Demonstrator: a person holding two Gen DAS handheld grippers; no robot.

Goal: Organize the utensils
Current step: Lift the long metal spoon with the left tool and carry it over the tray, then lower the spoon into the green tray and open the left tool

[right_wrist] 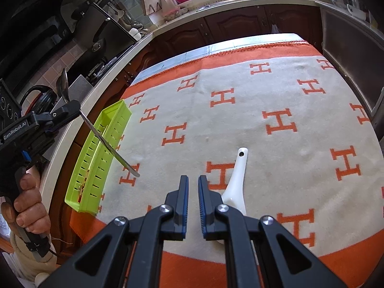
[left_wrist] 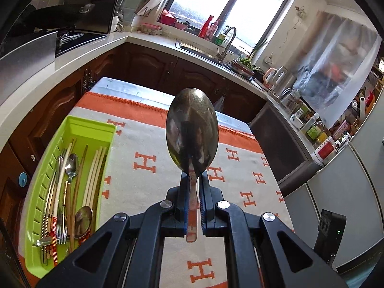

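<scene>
My left gripper is shut on the handle of a metal spoon, bowl up, held in the air above the table. In the right wrist view the left gripper holds that spoon over the green tray. The green tray lies at the table's left edge and holds several chopsticks, spoons and forks. My right gripper is slightly open and empty, just above the cloth. A white ceramic spoon lies on the cloth right beside its right finger.
The table is covered by a beige and orange cloth with H marks. Dark wooden cabinets and a white counter with a sink run behind it. A stove is at far left.
</scene>
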